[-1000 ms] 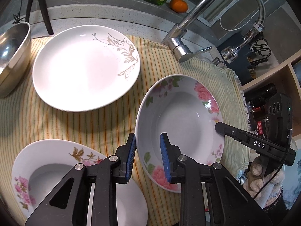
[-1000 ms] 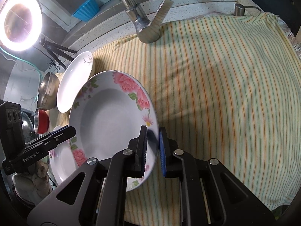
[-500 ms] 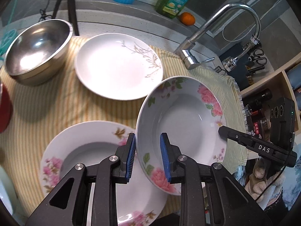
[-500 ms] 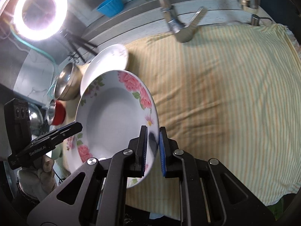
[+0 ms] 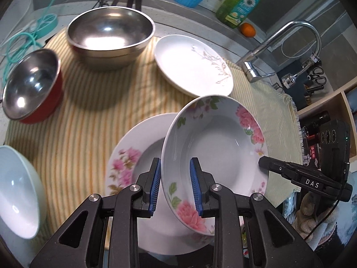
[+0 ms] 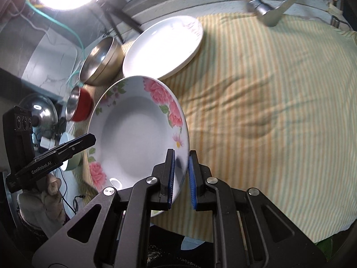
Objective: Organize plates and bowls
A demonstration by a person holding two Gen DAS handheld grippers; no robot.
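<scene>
Held aloft by opposite rims in both grippers' narrow-set fingers, left gripper (image 5: pixel 175 186) and right gripper (image 6: pixel 180 176), deep white rose-patterned plate (image 5: pixel 214 154), tilted above matching floral plate (image 5: pixel 136 163) on striped-cloth bench (image 5: pixel 89 111), apparently for stacking.

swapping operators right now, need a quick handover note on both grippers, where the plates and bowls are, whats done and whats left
Left gripper: shut on the rim of the rose deep plate.
Right gripper: shut on the opposite rim of the same plate, which hangs tilted in the air above the striped cloth.
Below it: a second floral plate flat on the cloth.
Elsewhere: white plate, large steel bowl, red bowl, pale bowl, all separate.
Done: nothing stacked yet.
Left: probably set the held plate onto the floral one, then group the rest.
</scene>
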